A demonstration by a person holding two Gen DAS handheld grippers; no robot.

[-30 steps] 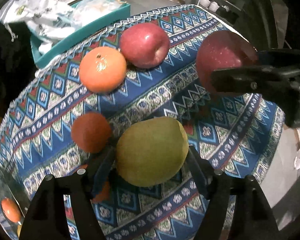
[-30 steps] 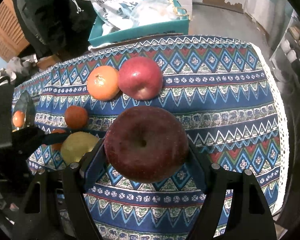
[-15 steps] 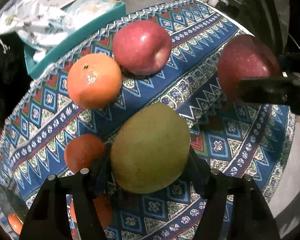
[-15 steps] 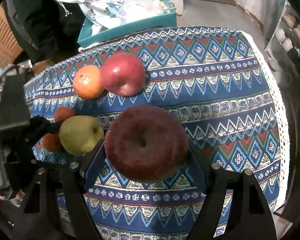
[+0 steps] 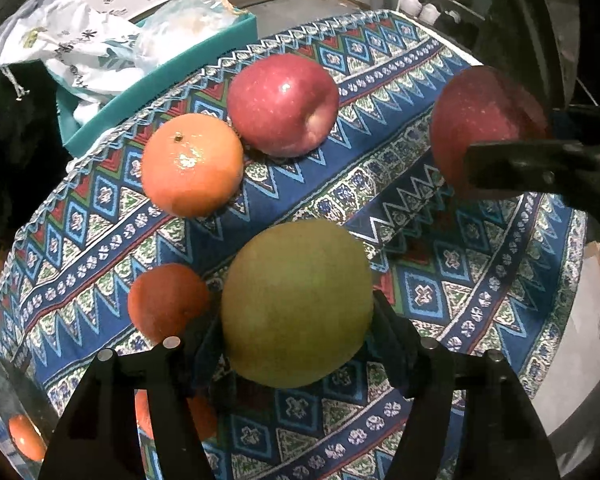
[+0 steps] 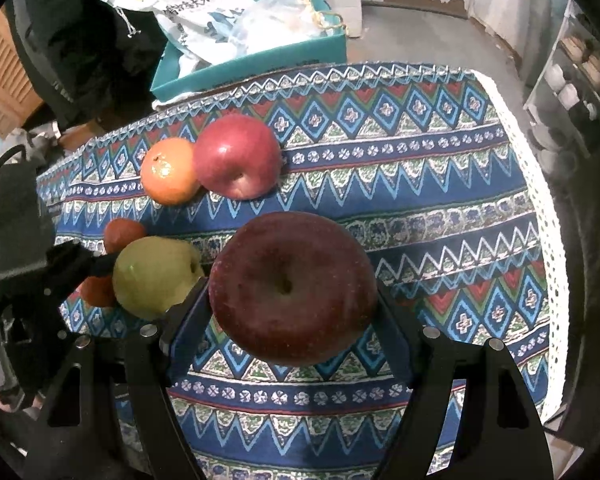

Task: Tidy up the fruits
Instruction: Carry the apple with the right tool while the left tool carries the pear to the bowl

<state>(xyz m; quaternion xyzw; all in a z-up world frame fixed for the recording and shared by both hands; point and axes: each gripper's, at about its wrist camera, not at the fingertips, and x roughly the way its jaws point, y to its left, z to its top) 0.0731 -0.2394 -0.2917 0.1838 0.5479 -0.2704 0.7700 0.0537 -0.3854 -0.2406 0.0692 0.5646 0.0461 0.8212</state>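
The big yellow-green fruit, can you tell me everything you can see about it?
The round yellow-green pear-like fruit has dull, faintly speckled skin and a small dimple at one end. It sits between the black fingers of the left gripper, which press its sides. The small reddish-orange tangerine lies beside it on the patterned blue tablecloth.

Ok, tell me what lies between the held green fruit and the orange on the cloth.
Only bare patterned cloth separates green fruit from orange, seen in the left wrist view.

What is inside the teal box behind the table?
In the teal box lie a printed white bag and a clear plastic bag. They cover whatever lies beneath them.
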